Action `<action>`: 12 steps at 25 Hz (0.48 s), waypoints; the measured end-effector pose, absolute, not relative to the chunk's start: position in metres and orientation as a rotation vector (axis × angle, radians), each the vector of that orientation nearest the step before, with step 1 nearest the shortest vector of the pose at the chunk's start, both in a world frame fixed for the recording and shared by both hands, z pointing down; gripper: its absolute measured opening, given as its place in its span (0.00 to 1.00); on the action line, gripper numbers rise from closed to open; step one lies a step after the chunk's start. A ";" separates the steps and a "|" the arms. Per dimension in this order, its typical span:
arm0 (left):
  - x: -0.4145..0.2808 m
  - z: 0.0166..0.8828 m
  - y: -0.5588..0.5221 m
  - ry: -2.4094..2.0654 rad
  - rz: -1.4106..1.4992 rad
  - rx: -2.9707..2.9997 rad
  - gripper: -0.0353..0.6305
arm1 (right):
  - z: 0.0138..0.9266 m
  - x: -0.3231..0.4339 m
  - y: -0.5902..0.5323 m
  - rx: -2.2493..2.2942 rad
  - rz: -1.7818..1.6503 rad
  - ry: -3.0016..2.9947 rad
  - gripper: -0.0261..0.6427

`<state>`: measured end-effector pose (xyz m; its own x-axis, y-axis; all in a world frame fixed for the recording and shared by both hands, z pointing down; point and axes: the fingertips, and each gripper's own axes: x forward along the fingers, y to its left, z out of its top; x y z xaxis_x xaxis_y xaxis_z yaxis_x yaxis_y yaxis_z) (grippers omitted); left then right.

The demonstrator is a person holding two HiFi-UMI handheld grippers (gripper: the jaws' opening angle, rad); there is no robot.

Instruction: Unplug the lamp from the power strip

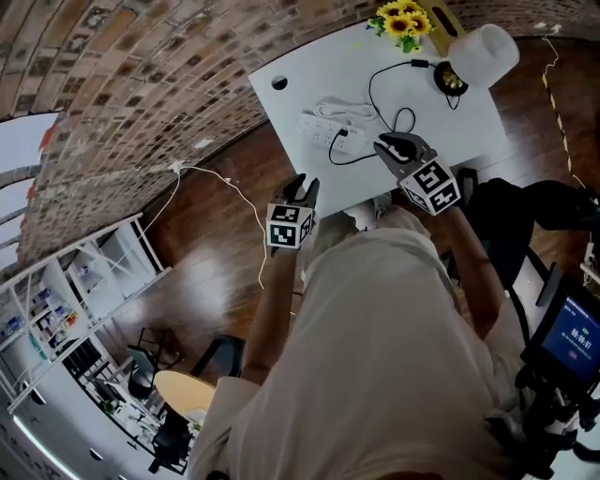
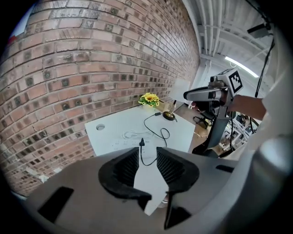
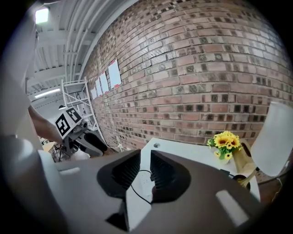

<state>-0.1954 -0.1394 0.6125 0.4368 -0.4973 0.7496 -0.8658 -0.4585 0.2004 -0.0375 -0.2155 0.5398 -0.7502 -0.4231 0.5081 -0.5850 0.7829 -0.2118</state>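
A white power strip (image 1: 322, 128) lies on the white table (image 1: 300, 66) with a black plug (image 1: 344, 133) in it. Its black cord (image 1: 375, 89) loops to the lamp's base (image 1: 451, 80), under a white shade (image 1: 485, 54). My right gripper (image 1: 397, 144) hovers over the table's near edge, right of the plug, open with a narrow empty gap. My left gripper (image 1: 301, 190) hangs off the table's near edge, open and empty. The left gripper view shows the plug (image 2: 142, 142), lamp base (image 2: 170, 116) and right gripper (image 2: 201, 94). Plug (image 3: 150, 177) and cord (image 3: 139, 191) show between the right jaws.
Sunflowers (image 1: 403, 21) stand at the table's far end beside the lamp. A round cable hole (image 1: 279, 82) is at the table's left corner. A brick wall (image 1: 131, 84) runs along the left. A black chair (image 1: 525, 216) stands to my right, white shelves (image 1: 84, 281) to my left.
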 end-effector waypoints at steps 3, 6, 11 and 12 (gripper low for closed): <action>-0.210 0.621 -0.157 -1.066 0.882 2.165 0.24 | 0.537 -0.053 -0.220 0.830 0.507 -2.513 0.12; -0.221 0.623 -0.173 -0.981 0.925 2.226 0.21 | 0.537 -0.065 -0.224 0.903 0.519 -2.482 0.12; -0.243 0.632 -0.197 -0.889 0.987 2.281 0.06 | 0.542 -0.078 -0.225 1.013 0.526 -2.413 0.12; -0.249 0.634 -0.200 -0.880 0.993 2.276 0.06 | 0.543 -0.080 -0.224 1.032 0.514 -2.395 0.12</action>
